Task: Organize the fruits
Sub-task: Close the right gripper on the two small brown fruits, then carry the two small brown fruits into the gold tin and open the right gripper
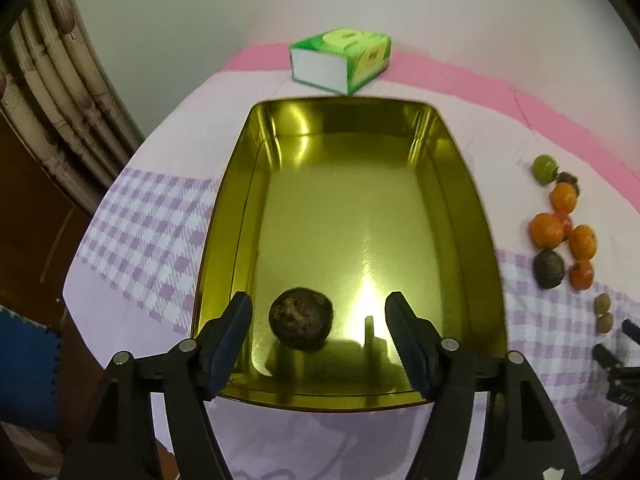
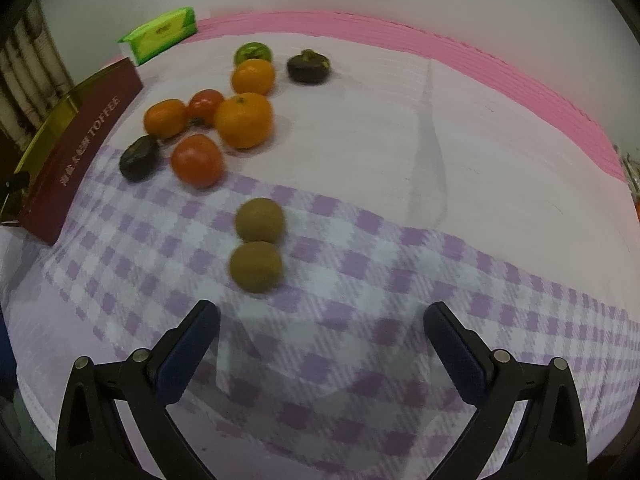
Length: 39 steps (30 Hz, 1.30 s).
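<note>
A gold tin box (image 1: 468,208) lies open on the table, and one dark round fruit (image 1: 300,323) rests on its floor near the front. My left gripper (image 1: 319,308) hangs open above it, the fruit between the fingers but free of both pads. In the right wrist view my right gripper (image 2: 321,317) stands open over the checked cloth, nothing between its fingers. Just ahead lie two brownish-green fruits (image 2: 258,244). Further back sit oranges (image 2: 244,120), red-orange tomatoes (image 2: 197,161), two dark fruits (image 2: 139,159) and a green fruit (image 2: 253,53).
The tin's dark red side (image 2: 76,152) stands at the left of the right wrist view. A green tissue box (image 1: 340,60) sits behind the tin. The same fruit cluster (image 1: 560,228) lies right of the tin. A pink strip borders the cloth; table edge and curtain at left.
</note>
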Each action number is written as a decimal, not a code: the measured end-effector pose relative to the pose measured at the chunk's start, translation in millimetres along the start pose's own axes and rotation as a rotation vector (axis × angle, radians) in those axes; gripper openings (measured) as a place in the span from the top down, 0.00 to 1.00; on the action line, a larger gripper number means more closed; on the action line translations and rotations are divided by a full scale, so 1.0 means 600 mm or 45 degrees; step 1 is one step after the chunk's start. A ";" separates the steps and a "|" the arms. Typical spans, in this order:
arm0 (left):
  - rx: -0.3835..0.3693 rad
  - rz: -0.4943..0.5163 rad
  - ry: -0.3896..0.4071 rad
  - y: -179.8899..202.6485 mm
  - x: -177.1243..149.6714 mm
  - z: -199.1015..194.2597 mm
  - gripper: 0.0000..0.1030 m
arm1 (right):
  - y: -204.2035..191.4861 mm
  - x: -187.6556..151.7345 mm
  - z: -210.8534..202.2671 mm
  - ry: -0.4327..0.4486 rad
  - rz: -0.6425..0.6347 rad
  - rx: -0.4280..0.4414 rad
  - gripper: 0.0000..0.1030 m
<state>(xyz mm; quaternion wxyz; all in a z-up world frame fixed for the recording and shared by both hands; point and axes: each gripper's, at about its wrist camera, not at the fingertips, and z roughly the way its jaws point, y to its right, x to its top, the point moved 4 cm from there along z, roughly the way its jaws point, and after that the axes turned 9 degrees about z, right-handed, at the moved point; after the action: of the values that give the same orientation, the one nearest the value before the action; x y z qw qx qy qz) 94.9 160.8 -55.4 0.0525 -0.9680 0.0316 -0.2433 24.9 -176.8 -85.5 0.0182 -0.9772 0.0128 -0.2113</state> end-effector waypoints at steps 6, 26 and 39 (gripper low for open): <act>-0.003 0.010 0.063 0.006 0.007 -0.024 0.29 | -0.019 0.023 0.004 0.027 0.009 -0.020 0.13; 0.007 -0.027 0.094 -0.006 0.009 -0.041 0.19 | -0.076 0.043 0.003 0.028 -0.060 0.021 0.75; 0.000 -0.086 0.089 -0.022 0.010 -0.042 0.10 | -0.088 0.049 -0.019 0.051 -0.069 0.057 0.75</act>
<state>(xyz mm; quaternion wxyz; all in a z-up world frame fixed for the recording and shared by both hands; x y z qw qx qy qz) 88.5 170.9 -28.9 0.0431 -0.9594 0.0008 -0.2788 48.0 -125.3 -60.4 0.0341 -0.9720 -0.0180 -0.2316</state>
